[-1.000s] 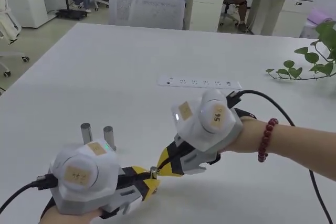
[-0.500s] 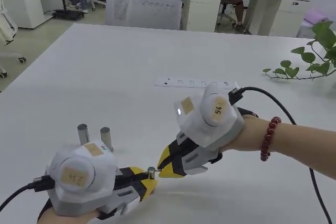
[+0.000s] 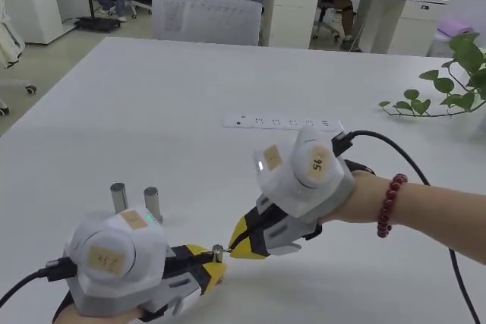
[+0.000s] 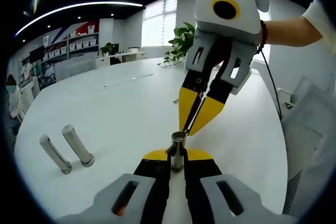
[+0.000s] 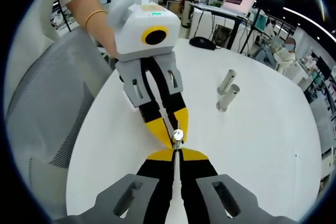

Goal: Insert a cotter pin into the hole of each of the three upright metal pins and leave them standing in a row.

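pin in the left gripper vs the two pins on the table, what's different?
The held pin is clamped by the left gripper; the two free pins stand ungripped on the table. The right gripper, shut on a thin cotter pin, is at the held pin's top; nothing is near the free ones. Shared: all three are upright grey metal cylinders.

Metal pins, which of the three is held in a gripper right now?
The pin clamped upright in the left gripper, at the right gripper's tips. The other two pins stand free side by side on the table.
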`<state>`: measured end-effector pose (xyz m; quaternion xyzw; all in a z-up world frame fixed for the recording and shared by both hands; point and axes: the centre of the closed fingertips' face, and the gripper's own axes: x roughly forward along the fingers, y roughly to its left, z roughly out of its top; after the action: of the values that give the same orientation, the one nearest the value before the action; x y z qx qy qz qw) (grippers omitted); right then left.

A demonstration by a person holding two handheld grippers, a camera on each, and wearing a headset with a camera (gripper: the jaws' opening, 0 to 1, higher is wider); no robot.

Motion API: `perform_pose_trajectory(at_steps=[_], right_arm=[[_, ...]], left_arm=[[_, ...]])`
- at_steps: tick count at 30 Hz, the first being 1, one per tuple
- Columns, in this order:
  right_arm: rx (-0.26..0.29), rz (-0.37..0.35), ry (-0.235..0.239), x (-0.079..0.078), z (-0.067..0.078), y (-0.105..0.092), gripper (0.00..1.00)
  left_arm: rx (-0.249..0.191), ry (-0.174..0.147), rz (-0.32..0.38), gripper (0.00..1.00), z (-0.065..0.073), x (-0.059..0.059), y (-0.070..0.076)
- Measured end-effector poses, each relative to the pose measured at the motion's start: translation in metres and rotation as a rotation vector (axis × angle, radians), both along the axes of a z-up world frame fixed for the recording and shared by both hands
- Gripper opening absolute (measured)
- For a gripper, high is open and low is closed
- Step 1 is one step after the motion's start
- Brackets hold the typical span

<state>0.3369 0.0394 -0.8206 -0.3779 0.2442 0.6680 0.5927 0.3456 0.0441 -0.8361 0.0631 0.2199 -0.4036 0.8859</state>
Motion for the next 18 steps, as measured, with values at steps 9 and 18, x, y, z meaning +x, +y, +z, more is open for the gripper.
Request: perform_pose_trajectory(at_steps=[9,18], right_arm=[[0.004,-0.001,-0.004,-0.0008,0.0004,0.0022,0.05],[0.011,-0.003,-0.004,-0.0009,0.0011,0.0039,0.05]], left_arm=[[-0.006,0.003,-0.001,0.07,0.0003,-0.0006,0.0003],[-0.012,0.005,0.000,0.07,-0.0005,-0.0005,0.0004]])
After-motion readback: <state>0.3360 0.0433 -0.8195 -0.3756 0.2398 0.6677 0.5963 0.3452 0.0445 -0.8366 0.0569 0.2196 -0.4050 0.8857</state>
